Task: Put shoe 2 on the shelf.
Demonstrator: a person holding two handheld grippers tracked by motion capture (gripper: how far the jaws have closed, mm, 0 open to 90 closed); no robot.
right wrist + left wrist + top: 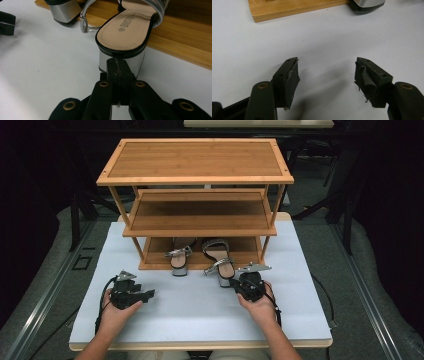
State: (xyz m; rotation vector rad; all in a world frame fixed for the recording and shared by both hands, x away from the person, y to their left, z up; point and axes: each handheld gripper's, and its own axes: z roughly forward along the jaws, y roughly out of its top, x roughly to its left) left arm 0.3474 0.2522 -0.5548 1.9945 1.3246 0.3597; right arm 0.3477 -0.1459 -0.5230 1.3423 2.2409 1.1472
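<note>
Sandals are the things I work with, two of them with silver block heels, and both stand with their toes on the lowest board of the bamboo rack [195,170] and their heels toward me. From the middle of the white table mat [200,310], the rack stands at twelve o'clock. The right sandal [220,257] has its heel hanging over the front edge of that board, down on the mat. My right gripper [239,281] is at the back of this heel, at about one o'clock from the mat's middle. In the right gripper view its two black jaws are pressed fully together, with nothing between them, and their joined tip meets the silver heel [136,61] of the right sandal from behind; I cannot tell for sure if it touches or is only just beside. The tan insole with printed letters is right above the jaws. The left sandal [180,257] stands just beside the right one, at its nine o'clock, also with the heel at the board's edge. My left gripper [149,294] rests low over the mat at about nine o'clock from the middle, well apart from both sandals. In the left gripper view [327,77] its jaws stand wide apart, and between them is only bare mat. A corner of the rack's lowest board [287,8] is at eleven o'clock in that view.
</note>
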